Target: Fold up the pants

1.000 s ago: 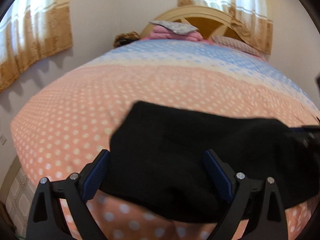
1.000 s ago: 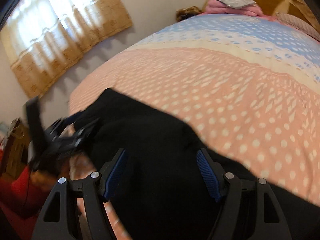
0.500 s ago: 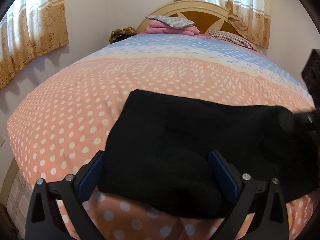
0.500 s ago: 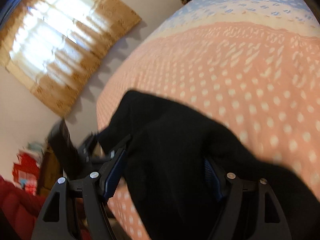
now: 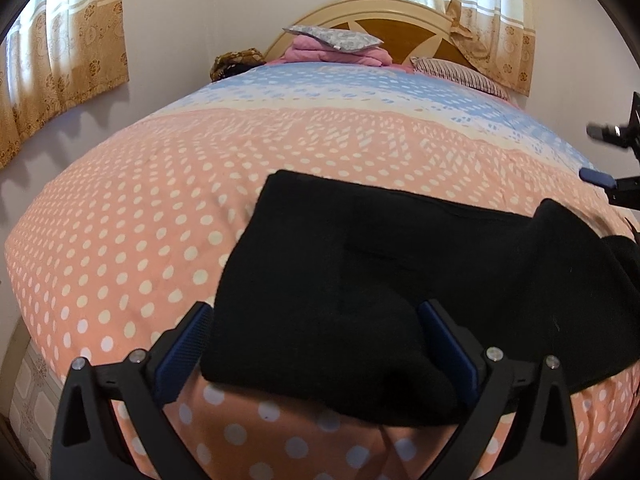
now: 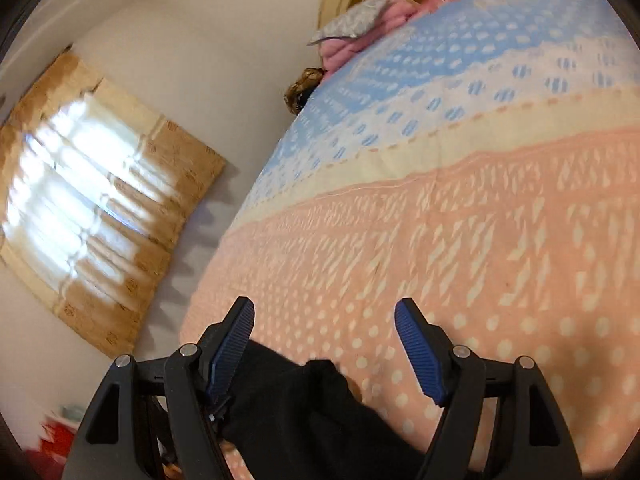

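Mostly done: black knit pants (image 5: 400, 280) lie folded at the near edge of the pink dotted bed (image 5: 160, 200); right end possibly still rumpled. Left hand-held gripper (image 5: 316, 344) and right hand-held gripper (image 6: 324, 344) gape wide, holding nothing.

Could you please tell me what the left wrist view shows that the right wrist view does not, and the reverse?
Only the left wrist view shows the whole folded black fabric pants and the right gripper at its right edge.

Only the right wrist view shows a red object low beside the bed.

Both show the pink polka-dot bedspread, the pink folded blanket by the headboard, gold curtains, and open jaws.
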The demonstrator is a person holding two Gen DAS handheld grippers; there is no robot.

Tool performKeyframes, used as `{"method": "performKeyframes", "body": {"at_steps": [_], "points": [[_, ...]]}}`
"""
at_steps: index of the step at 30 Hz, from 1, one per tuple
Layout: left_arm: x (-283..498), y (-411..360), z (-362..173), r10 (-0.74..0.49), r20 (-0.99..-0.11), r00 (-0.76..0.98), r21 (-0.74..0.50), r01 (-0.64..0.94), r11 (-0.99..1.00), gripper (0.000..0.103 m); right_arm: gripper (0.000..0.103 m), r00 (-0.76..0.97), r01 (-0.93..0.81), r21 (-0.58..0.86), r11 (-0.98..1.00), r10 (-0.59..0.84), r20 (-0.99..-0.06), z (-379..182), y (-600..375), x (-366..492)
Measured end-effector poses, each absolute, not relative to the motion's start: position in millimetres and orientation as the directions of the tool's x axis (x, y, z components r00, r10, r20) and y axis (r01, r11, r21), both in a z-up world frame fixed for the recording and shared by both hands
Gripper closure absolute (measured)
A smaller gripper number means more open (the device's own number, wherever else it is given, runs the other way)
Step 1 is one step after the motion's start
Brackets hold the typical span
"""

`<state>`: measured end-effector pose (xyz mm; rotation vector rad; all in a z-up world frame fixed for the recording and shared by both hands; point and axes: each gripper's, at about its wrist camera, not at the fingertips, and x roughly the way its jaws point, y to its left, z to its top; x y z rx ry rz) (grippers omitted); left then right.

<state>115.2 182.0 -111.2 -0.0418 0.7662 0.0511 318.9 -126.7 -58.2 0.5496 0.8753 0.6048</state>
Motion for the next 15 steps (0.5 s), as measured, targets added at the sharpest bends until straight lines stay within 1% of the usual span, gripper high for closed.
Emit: {"method": "performKeyframes", "body": {"at_steps": [1,2,4,5,8,9,10,11,12,13,14,15], "points": [[115.1,180.8,-110.5,0.038,-0.693,0.720,-0.010,-0.062,0.998,0.000,0.036,0.490,-0.280,0.613,0.739,0.659,-0.571,-57.5,-114.8,313.0],[116.1,179.8,-110.0,0.043,-0.691,0.721,-0.003,-0.063,0.998,0.000,0.054,0.476,-0.308,0.570,0.761,0.643,-0.601,-59.4,-101.9,307.1],[115.2,175.4,-108.5,0.066,-0.685,0.726,0.030,-0.062,0.998,0.000,0.075,0.448,-0.348,0.528,0.775,0.632,-0.632,-64.6,-89.9,299.5],[115.4,174.5,-107.1,0.074,-0.682,0.728,0.046,-0.058,0.997,0.000,0.076,0.443,-0.382,0.499,0.778,0.628,-0.639,-65.2,-72.4,293.4],[113.8,174.3,-98.9,0.078,-0.677,0.732,0.072,-0.040,0.997,0.000,0.076,0.399,-0.491,0.434,0.756,0.638,-0.659,-70.6,-38.0,275.0],[112.4,175.2,-96.1,0.083,-0.672,0.736,0.082,-0.037,0.996,0.000,0.076,0.377,-0.527,0.403,0.748,0.631,-0.678,-74.1,-25.8,267.7],[109.8,177.2,-93.4,0.089,-0.664,0.743,0.093,-0.036,0.995,0.000,0.076,0.363,-0.550,0.365,0.751,0.609,-0.705,-76.5,-16.9,259.9],[106.9,179.4,-89.3,0.099,-0.651,0.752,0.108,-0.037,0.993,0.000,0.076,0.363,-0.563,0.292,0.773,0.549,-0.753,-82.3,-9.2,253.3],[104.6,183.3,-84.5,0.109,-0.638,0.762,0.121,-0.040,0.992,0.000,0.076,0.378,-0.561,0.195,0.805,0.459,-0.804,-91.6,-7.7,248.0],[103.9,186.6,-81.3,0.115,-0.631,0.767,0.126,-0.045,0.991,0.000,0.083,0.385,-0.556,0.145,0.819,0.408,-0.828,-99.6,-13.2,244.6],[103.8,191.4,-77.1,0.119,-0.625,0.771,0.124,-0.052,0.991,0.000,0.085,0.388,-0.560,0.156,0.814,0.424,-0.818,-101.3,-26.2,238.5],[105.3,198.1,-72.0,0.124,-0.620,0.775,0.117,-0.065,0.991,0.000,0.089,0.398,-0.546,0.169,0.821,0.432,-0.809,-101.1,-42.0,233.6]]}}
